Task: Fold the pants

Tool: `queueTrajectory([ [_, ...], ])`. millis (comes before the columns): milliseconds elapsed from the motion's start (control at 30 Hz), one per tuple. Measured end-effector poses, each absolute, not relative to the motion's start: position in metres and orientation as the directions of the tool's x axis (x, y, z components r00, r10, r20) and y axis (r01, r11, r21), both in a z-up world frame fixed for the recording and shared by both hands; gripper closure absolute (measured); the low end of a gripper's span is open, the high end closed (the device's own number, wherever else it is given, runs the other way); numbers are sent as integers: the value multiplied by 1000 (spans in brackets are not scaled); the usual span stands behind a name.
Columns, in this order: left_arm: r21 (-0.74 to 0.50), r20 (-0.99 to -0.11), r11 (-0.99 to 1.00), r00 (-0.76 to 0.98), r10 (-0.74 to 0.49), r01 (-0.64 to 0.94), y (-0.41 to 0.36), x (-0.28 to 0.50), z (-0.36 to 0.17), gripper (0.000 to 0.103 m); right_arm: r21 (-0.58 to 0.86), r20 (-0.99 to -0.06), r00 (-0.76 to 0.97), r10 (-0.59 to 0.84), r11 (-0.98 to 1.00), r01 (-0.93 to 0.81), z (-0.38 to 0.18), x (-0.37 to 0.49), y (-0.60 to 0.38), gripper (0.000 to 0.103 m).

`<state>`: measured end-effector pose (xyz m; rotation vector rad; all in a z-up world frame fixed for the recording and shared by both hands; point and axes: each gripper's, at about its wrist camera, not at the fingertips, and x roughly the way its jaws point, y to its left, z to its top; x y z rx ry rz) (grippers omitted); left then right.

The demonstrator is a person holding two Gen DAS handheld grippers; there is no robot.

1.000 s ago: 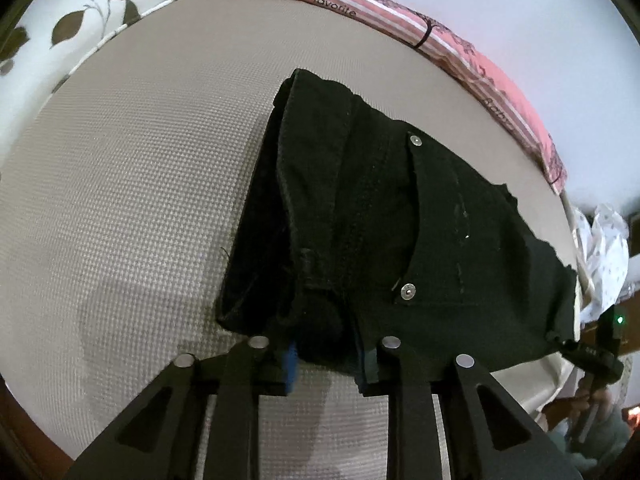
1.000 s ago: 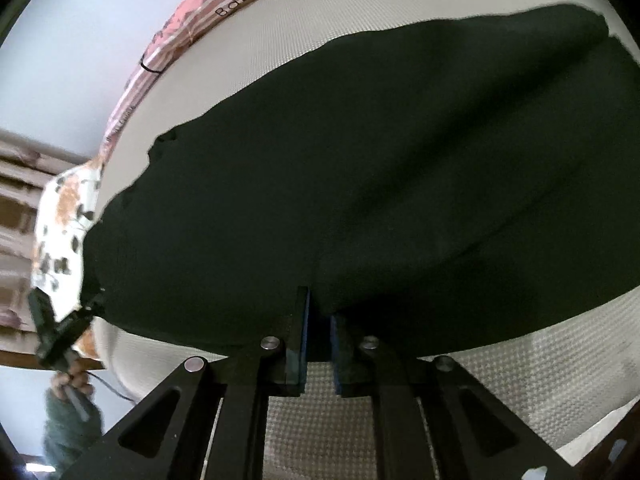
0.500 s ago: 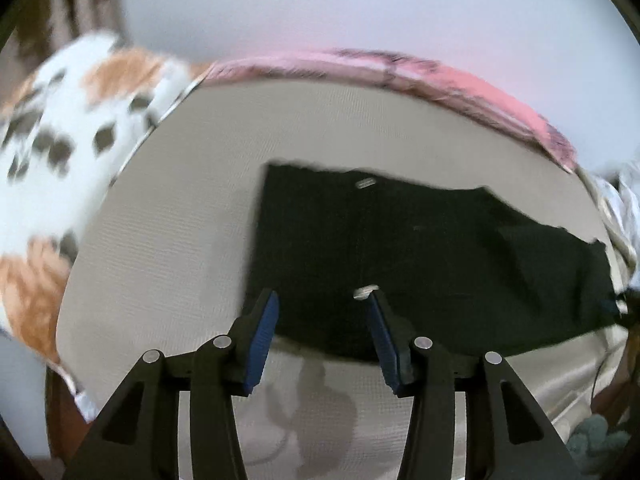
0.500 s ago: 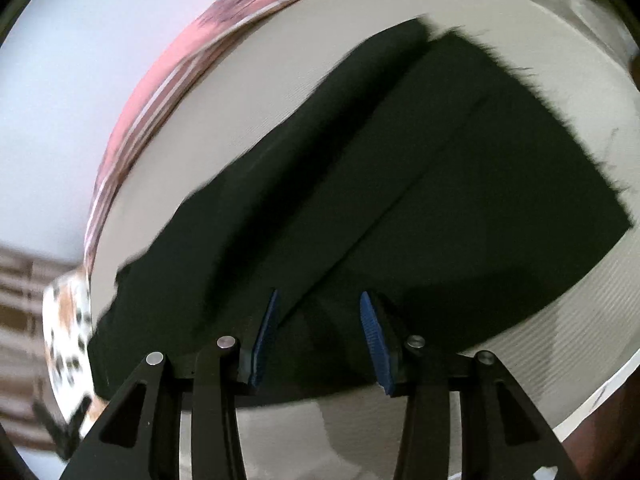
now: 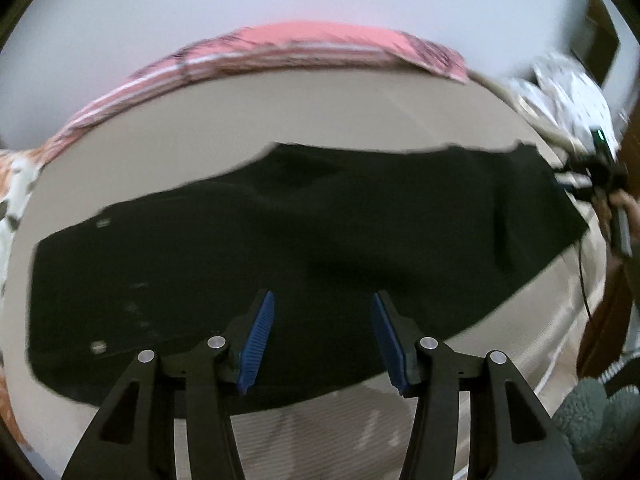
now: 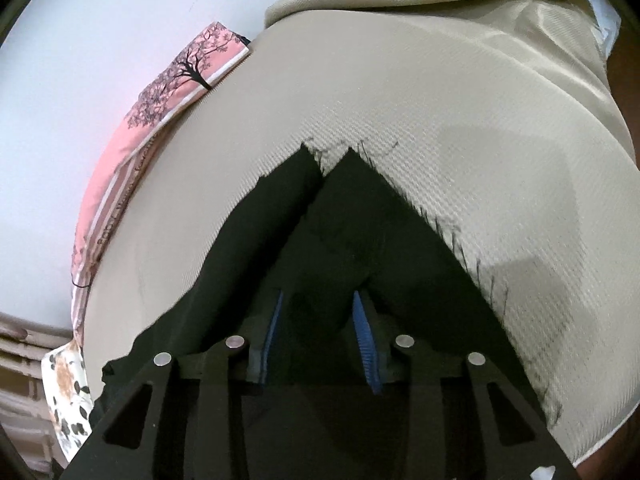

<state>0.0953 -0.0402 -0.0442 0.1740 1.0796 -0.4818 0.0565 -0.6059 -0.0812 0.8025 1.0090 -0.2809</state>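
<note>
The black pants lie flat across the beige bed cover, waist with metal studs at the left, frayed leg ends at the right. My left gripper is open and empty, hovering over the near middle edge of the pants. In the right wrist view the pants show their two frayed leg hems pointing away. My right gripper is open, its blue pads over the leg fabric, with a raised fold of cloth between the jaws. The right gripper also shows in the left wrist view at the leg ends.
A pink striped blanket runs along the bed's far edge by the pale wall; it also shows in the right wrist view. A floral cloth lies at one bed end, a white patterned cloth at the other.
Both grippers have let go of the pants and opened. The pants went from held up and bunched to lying spread flat. Both grippers have swung along the pants.
</note>
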Motion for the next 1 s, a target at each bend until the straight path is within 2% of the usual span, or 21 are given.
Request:
queueTrajectory([
  [67,-94,-882,870,365,-298,483,-57,90,-49,51,442,-849,511,135,712,546,-81,59,-605,84],
  [133,-103,-884,851,345,-316,515,-76,88,-52,51,452,-845,513,148,709,540,-81,60,-606,87],
  [167,-97,-885,846,343,-314,524,-84,86,-54,51,455,-844,515,150,708,540,-79,59,-606,93],
  [267,-76,-885,819,340,-319,569,-109,79,-55,51,495,-816,553,168,697,518,-68,51,-608,97],
  [667,-25,-903,709,287,-318,705,-176,54,-76,51,539,-751,640,164,711,451,-7,31,-602,100],
  [767,-44,-906,698,265,-329,715,-181,54,-79,51,484,-766,637,87,729,484,2,-1,-604,101],
  [1000,-64,-913,671,229,-339,738,-186,53,-87,51,434,-851,520,70,651,623,-55,-49,-614,101],
])
